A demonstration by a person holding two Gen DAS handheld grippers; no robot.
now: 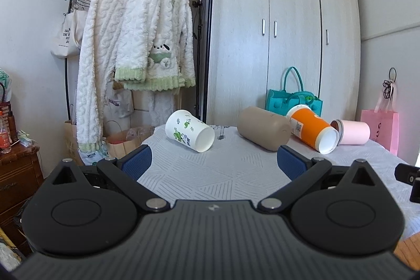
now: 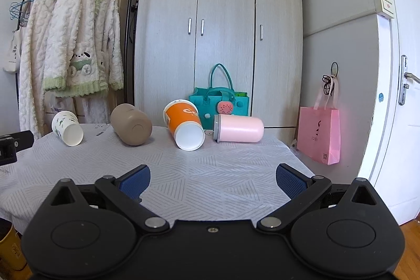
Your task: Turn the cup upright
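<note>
Four cups lie tipped at the table's far edge — leaf-printed white cup, tan cup, orange cup with unreadable lettering, pink cup. Left gripper and right gripper both spread wide, empty.

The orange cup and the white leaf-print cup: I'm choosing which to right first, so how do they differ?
The orange cup is the bigger one, plain orange with a white band; the white leaf-print cup is smaller, with green leaves. The orange cup lies mid-table, close beside the pink tumbler; the white leaf-print cup lies alone near the table's left end. Both lie on their sides, open mouths toward the cameras, untouched.
</note>
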